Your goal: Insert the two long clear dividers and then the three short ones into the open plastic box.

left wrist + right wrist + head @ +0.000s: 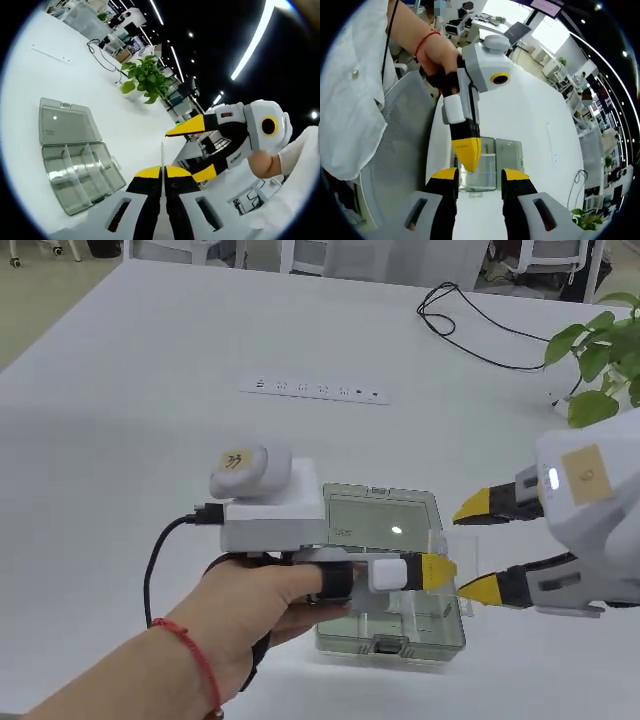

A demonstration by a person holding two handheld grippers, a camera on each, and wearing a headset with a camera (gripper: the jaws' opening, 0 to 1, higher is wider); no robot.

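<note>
Near the box (70,122), my left gripper (440,570) pinches a divider (162,156) edge-on for slotting. My right gripper (473,548) hovers, fingers wide, presumably to steady it.

Bright, even overhead light in the head view; soft, faint shadows on the white table (120,420); small white glare spot on the box lid (380,523). Heavy fisheye bending toward the edges of both gripper views; ceiling light strips (255,45) blown out against a dark ceiling; clear divider (161,152) caught edge-on as a thin bright line; upper background overexposed in the right gripper view.
</note>
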